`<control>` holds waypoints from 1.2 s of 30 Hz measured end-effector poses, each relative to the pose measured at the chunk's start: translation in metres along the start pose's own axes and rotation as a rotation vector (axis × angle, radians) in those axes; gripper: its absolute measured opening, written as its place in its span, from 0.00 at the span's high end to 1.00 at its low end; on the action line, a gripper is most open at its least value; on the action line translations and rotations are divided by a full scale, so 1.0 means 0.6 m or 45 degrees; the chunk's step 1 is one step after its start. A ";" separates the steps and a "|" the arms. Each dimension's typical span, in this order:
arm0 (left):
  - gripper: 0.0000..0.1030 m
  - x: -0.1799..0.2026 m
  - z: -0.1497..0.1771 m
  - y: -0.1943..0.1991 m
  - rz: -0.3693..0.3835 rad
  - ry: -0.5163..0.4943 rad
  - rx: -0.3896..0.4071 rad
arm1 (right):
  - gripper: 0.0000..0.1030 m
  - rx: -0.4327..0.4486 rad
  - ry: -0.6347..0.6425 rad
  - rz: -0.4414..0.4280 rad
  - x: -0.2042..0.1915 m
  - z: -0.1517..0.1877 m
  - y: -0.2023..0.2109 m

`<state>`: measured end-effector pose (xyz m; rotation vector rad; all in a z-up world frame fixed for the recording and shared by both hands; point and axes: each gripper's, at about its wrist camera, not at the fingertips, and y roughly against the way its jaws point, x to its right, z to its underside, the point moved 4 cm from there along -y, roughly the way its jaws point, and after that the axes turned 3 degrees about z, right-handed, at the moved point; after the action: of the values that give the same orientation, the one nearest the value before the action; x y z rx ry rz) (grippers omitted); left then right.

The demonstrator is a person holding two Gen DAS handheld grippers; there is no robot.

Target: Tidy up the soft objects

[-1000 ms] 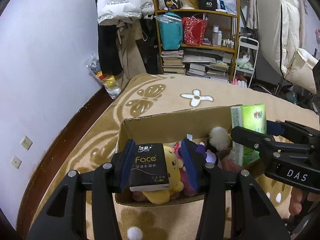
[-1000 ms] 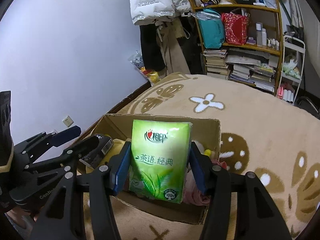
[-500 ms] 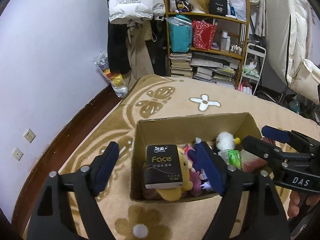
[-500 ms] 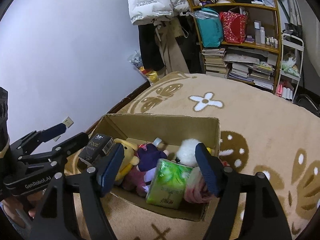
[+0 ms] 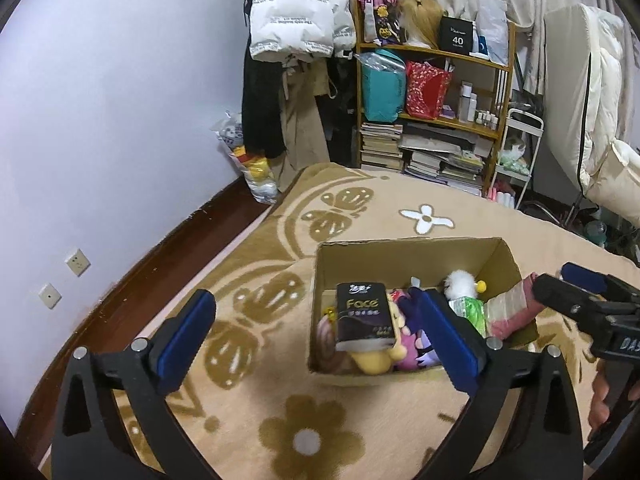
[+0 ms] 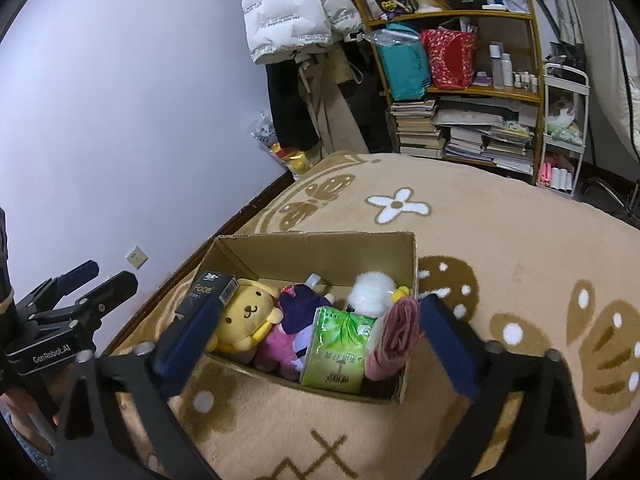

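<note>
An open cardboard box (image 5: 404,252) (image 6: 312,246) sits on the patterned rug. In it lie a black "Face" tissue pack (image 5: 363,316) (image 6: 212,287), a yellow plush (image 6: 248,314), a purple and pink plush (image 6: 298,312), a white fluffy toy (image 6: 374,287), a green tissue pack (image 6: 338,350) and a pink rolled cloth (image 6: 396,332). My left gripper (image 5: 320,338) is open and empty, above the box's near left side. My right gripper (image 6: 316,344) is open and empty, above the box's near edge.
The beige rug (image 5: 304,432) with butterfly and flower patterns covers the floor. A wooden shelf (image 5: 432,92) with books and bags stands at the back, beside hanging coats (image 5: 296,40). The purple wall (image 5: 100,120) with sockets runs along the left.
Both grippers opened and dropped their tissue packs into the box, black from the left and green from the right. Both then pulled back and up from the box.
</note>
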<state>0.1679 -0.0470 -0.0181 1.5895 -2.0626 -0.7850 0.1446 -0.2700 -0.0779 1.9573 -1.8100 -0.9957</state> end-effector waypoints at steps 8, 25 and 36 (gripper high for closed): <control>0.02 -0.011 0.008 0.056 -0.014 -0.030 0.032 | 0.00 0.033 0.035 0.023 -0.026 0.000 0.058; 0.01 -0.051 0.057 0.194 -0.076 -0.088 0.120 | 0.00 0.189 0.086 0.102 -0.058 0.040 0.206; 0.01 -0.058 0.103 0.263 -0.078 -0.072 0.185 | 0.00 0.277 0.110 0.140 -0.062 0.089 0.273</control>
<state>0.0230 0.0273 0.0397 1.7345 -2.1637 -0.7234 -0.0127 -0.2486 -0.0012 1.9630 -2.0248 -0.6947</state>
